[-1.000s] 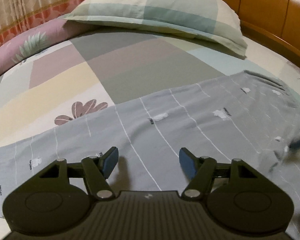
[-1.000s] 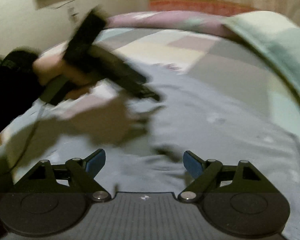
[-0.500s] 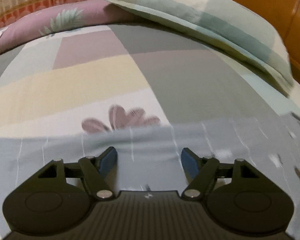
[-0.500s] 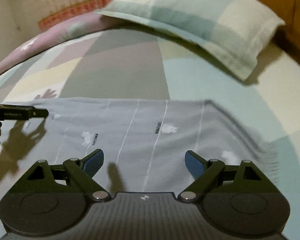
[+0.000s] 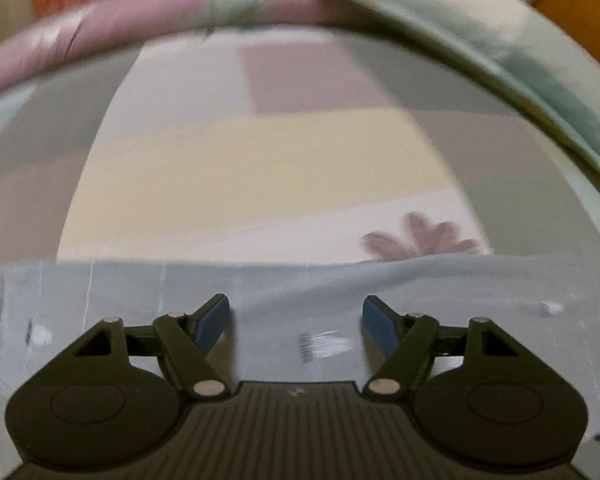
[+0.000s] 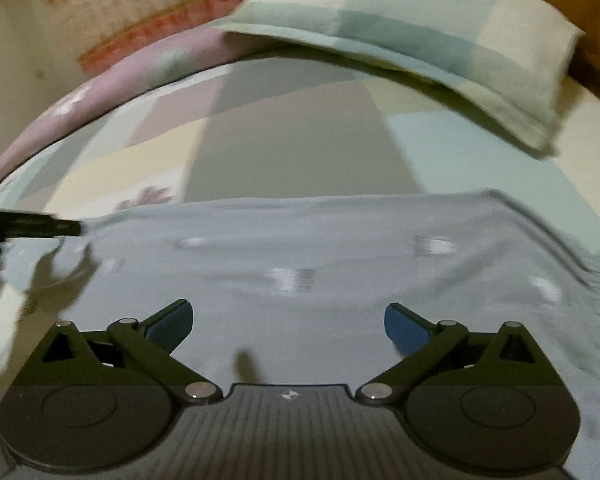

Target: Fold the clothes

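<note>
Left tool (image 6: 66, 227) over grey garment (image 6: 300, 248), right view only.

Dim warm light, motion blur, fisheye bowing

A home bedroom. A bed (image 6: 284, 136) with a patchwork sheet of pastel blocks fills both views, a checked pillow (image 6: 420, 36) lies at the upper right, and a wooden headboard (image 5: 572, 8) shows in the top right corner.
</note>
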A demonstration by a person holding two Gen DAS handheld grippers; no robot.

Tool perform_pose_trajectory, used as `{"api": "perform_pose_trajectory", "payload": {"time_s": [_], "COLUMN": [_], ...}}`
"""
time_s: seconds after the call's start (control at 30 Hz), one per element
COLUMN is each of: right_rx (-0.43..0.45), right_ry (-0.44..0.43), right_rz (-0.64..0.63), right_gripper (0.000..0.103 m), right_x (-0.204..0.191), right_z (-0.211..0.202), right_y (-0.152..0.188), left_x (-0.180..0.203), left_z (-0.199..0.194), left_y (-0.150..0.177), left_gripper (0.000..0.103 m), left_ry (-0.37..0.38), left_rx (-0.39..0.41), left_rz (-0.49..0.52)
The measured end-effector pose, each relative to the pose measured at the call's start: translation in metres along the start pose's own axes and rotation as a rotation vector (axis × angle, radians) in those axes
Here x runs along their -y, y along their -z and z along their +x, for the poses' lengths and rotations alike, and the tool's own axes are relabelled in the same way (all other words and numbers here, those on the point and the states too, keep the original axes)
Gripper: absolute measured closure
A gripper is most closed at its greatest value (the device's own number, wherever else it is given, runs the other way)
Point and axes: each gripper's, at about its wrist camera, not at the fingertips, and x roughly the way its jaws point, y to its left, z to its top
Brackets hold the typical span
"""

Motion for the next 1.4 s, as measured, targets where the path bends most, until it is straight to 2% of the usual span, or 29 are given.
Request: {"api": "perform_pose_trajectory", "payload": {"time_s": [0.07, 0.23, 0.37, 0.5, 0.67, 0.77, 0.9, 0.97, 1.1, 1.17, 1.23, 1.33, 1.4], "right_rx": [0.001, -0.043, -0.056, -0.051, -0.038, -0.033, -0.028, -0.026, -0.021, -0.020, -0.018, -0.013, -0.012], "right_ry": [-0.027, 0.022, 0.046, 0.065, 0.099, 0.095, 0.090, 0.085, 0.080, 0.082, 0.084, 0.087, 0.086], "right_rz": [-0.028, -0.065, -0.101, -0.152, -0.189, -0.186, -0.190, -0.193, -0.199, -0.203, -0.203, -0.207, -0.211], "right_gripper": [0.000, 0.000, 0.000, 0.000, 0.000, 0.000, 0.000, 0.000, 0.000, 0.000, 0.000, 0.000, 0.000], "right_x": [-0.011, -0.016, -0.018, -0.022, -0.027, -0.026, -0.025, -0.025, -0.024, -0.025, -0.025, -0.026, -0.026], "right_z": [0.004, 0.019, 0.024, 0.026, 0.028, 0.027, 0.027, 0.026, 0.026, 0.026, 0.026, 0.027, 0.027], "right_y": [0.003, 0.013, 0.018, 0.025, 0.030, 0.031, 0.032, 0.032, 0.033, 0.033, 0.034, 0.034, 0.034], "left_x": [-0.005, 0.005, 0.005, -0.004, 0.012, 0.015, 0.000, -0.009, -0.015, -0.021, -0.034, -0.057, -0.073], "left_z": [0.011, 0.030, 0.031, -0.001, -0.035, -0.035, -0.024, -0.026, -0.040, -0.047, -0.051, -0.045, -0.031], "left_y": [-0.001, -0.017, -0.025, -0.010, 0.027, 0.038, 0.050, 0.062, 0.073, 0.065, 0.051, 0.029, 0.020], "left_gripper": [0.026, 0.010, 0.012, 0.013, 0.013, 0.012, 0.012, 0.011, 0.011, 0.011, 0.011, 0.011, 0.011], "left_ry": [-0.008, -0.066, -0.093, -0.129, -0.073, -0.064, -0.072, -0.060, -0.061, -0.096, -0.100, -0.062, -0.062], "left_rx": [-0.001, 0.023, 0.002, 0.033, 0.052, 0.034, -0.023, -0.012, -0.034, -0.037, 0.005, 0.044, 0.033], "left_rz": [0.004, 0.065, 0.059, 0.103, 0.157, 0.177, 0.118, 0.086, 0.120, 0.123, 0.090, -0.017, -0.063]}}
